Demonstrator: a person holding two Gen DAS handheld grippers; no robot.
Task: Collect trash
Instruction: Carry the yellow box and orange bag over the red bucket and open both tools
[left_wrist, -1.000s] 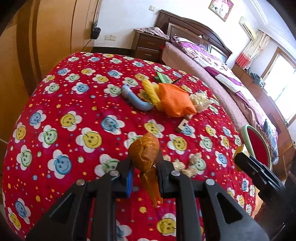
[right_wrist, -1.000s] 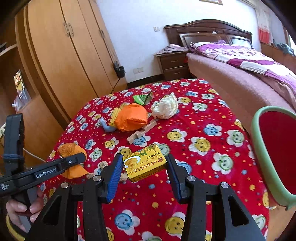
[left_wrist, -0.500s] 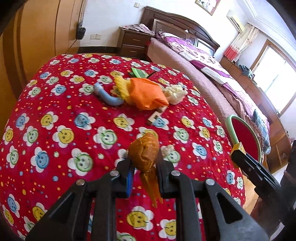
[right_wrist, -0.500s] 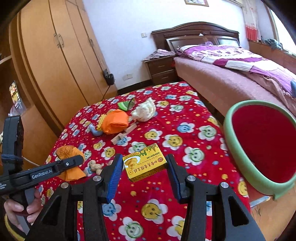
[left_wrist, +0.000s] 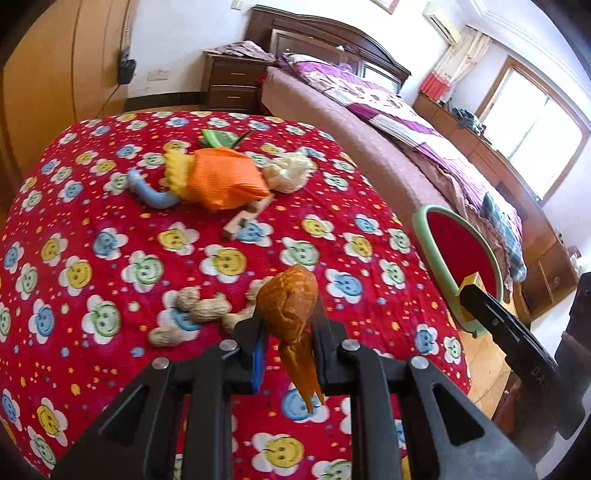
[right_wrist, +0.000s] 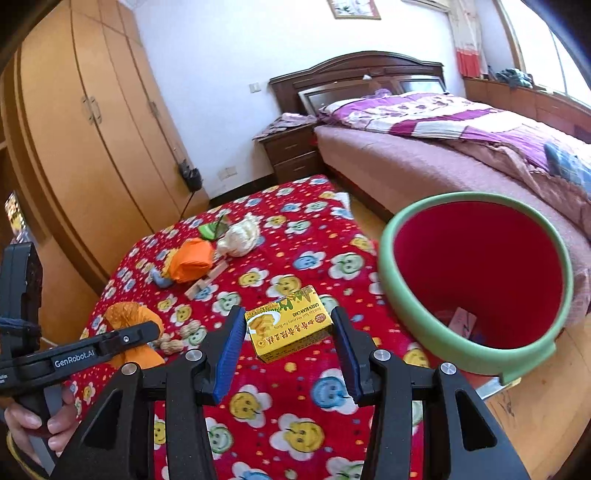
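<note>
The left hand-held gripper (left_wrist: 286, 334) is drawn in narrow and clamped on a crumpled brown-orange wrapper (left_wrist: 290, 308), whose bunched top stands above the jaws while its twisted tail hangs below them, over the red flowered cloth (left_wrist: 110, 258) that covers the bench. From the right wrist view the same wrapper shows at the far left, behind the left tool's black arm, with a person's hand (right_wrist: 40, 428) round the handle at the lower left. The right hand-held gripper (right_wrist: 288, 332) stands about half open, its blue pads pressed to the two ends of a yellow green-bean-cake box (right_wrist: 290, 325), which is held flat above the cloth. Just beyond the left jaws several peanut shells (left_wrist: 199, 312) lie on the cloth in a loose cluster. Farther off, near the middle of the bench, lies an orange mesh bag (left_wrist: 225, 177) with a yellow net (left_wrist: 175, 173) and a blue curved piece (left_wrist: 151, 194) at its left, a wad of white paper (left_wrist: 290, 171) touching its right side, a small wooden strip (left_wrist: 245, 219) just in front, and a green packet (left_wrist: 218, 138) behind. To the right of the bench, off its edge, stands a bin (right_wrist: 399, 295) with a green rim and red inside; a few scraps lie at its bottom. Beyond are a bed (right_wrist: 443, 147) with a purple quilt, a nightstand (right_wrist: 291, 149) and a wooden wardrobe (right_wrist: 92, 129).
</note>
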